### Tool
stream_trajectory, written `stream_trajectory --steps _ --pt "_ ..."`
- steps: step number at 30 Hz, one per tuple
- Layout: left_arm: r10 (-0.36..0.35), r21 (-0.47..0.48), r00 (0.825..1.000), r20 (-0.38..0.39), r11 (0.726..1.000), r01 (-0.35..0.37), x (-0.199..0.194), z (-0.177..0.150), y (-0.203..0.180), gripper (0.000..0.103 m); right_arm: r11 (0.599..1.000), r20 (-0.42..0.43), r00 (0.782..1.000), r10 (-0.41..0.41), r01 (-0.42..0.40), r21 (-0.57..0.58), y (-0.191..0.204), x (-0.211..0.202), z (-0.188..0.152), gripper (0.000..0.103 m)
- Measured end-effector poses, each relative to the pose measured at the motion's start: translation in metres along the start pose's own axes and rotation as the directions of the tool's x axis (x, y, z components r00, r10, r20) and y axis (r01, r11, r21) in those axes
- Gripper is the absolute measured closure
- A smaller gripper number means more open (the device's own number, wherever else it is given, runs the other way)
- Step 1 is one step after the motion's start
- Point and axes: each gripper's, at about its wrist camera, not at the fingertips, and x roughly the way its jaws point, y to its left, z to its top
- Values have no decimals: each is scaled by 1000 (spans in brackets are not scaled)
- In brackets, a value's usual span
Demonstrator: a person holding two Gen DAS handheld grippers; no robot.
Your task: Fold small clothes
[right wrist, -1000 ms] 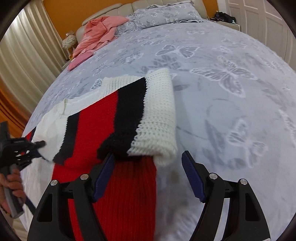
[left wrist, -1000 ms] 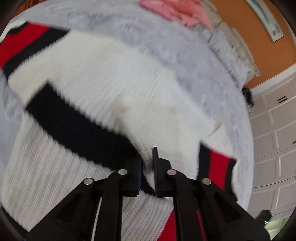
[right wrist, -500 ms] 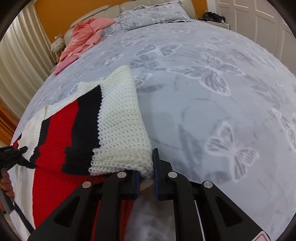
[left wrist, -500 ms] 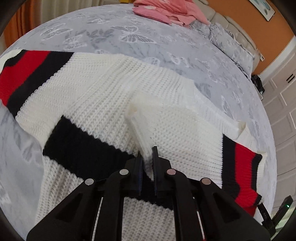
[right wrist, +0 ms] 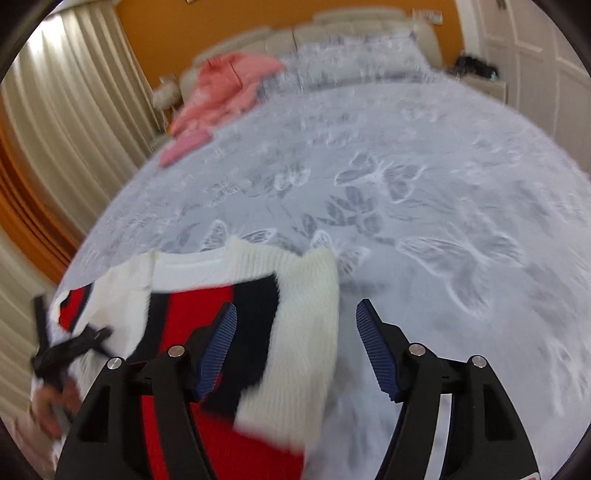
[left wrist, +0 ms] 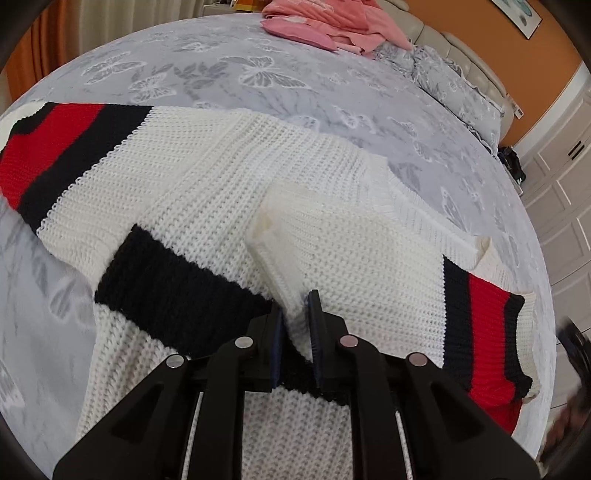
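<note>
Sweater (left wrist: 229,192) of chunky white knit, banded in black and red, lies spread across a grey butterfly-print bedspread (left wrist: 258,81), directly ahead of and beneath the left gripper (left wrist: 297,321). That gripper's two black fingers are pinched close on a raised ridge of white knit, the fold standing up between the pads and running away from the tips. To the left of the fingers a broad black band crosses the garment, and farther out a sleeve with a red-and-black cuff (left wrist: 40,147) reaches toward the bed's edge; to the right of the fingers a second red-and-black cuff (left wrist: 487,332) lies flat on the knit. Seen from the right wrist, the right gripper (right wrist: 295,350) is spread wide with nothing between its blue ribbed pads (right wrist: 373,347), one finger poised over the folded sleeve's black stripe, the other over bare bedspread. The white sleeve end (right wrist: 306,332) lies between the fingers, nearer the left one, though motion blur softens this view. Well beyond the fingertips, a heap of pink clothing (right wrist: 225,92) rests near the headboard (right wrist: 332,29).
</note>
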Motion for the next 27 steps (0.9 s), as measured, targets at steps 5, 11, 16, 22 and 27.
stream_trajectory --steps 5,11,16,22,27 --pt "-1 13 1000 -1 1000 1 4 1 2 89 993 -104 994 31 -19 119 -12 64 20 92" --pt "6 45 999 35 999 -7 6 -4 0 89 980 -94 995 33 -14 198 -38 71 23 89" --pt "-5 41 999 35 999 3 4 -3 3 89 991 20 995 95 -96 96 -9 -9 -20 87" --pt "-8 -11 1000 22 1000 8 0 -2 4 87 997 -63 996 -65 62 -46 1 -4 -101 89" --pt "-149 -250 984 97 953 169 -47 9 58 71 994 -33 993 -110 110 -23 21 -38 -90 88"
